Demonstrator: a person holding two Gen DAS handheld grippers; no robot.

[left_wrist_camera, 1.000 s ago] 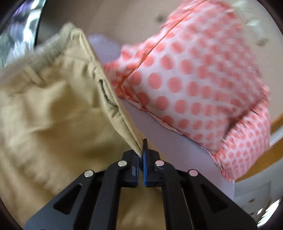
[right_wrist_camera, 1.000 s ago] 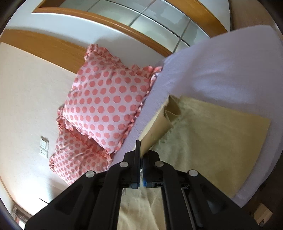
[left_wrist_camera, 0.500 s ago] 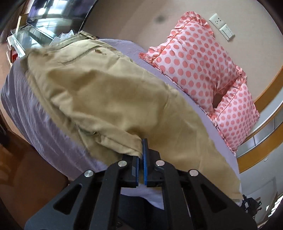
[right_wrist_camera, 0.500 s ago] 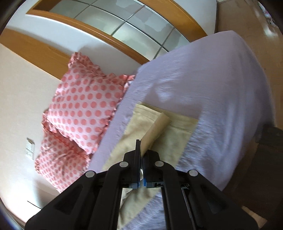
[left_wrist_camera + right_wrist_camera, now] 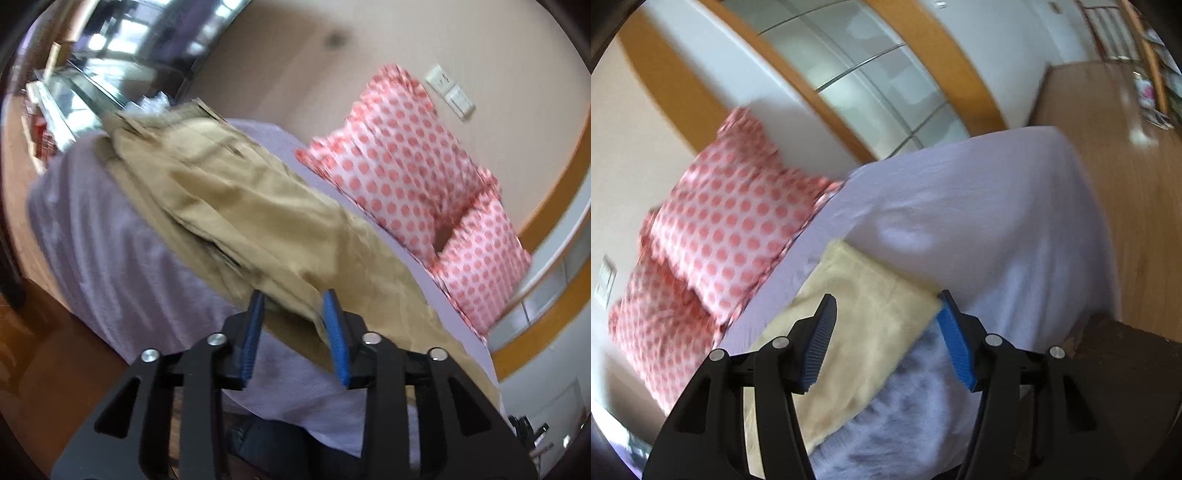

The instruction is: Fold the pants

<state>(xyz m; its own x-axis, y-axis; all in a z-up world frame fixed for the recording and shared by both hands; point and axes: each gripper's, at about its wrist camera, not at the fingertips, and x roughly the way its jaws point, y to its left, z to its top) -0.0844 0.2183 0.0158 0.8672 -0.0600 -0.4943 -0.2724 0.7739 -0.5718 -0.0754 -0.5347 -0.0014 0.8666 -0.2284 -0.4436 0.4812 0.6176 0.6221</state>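
Observation:
The tan pants point(image 5: 258, 206) lie along the lavender bed point(image 5: 110, 258), folded lengthwise, waistband at the far end. My left gripper point(image 5: 293, 317) is open at the bed's near edge, and a tan fold lies between its blue pads without being pinched. In the right wrist view the leg end of the pants point(image 5: 864, 317) lies flat on the bed point(image 5: 997, 221). My right gripper point(image 5: 886, 332) is open, its blue pads either side of the cloth's near corner.
Two pink polka-dot pillows point(image 5: 406, 166) lean on the wall at the head of the bed; they also show in the right wrist view point(image 5: 731, 236). A wooden floor point(image 5: 1126, 184) lies beyond the bed. A glass cabinet point(image 5: 74, 92) stands past the far end.
Both grippers were shut on the pants' edges and have opened, letting the cloth drop onto the bed. Both have drawn back a little toward the bed's edge.

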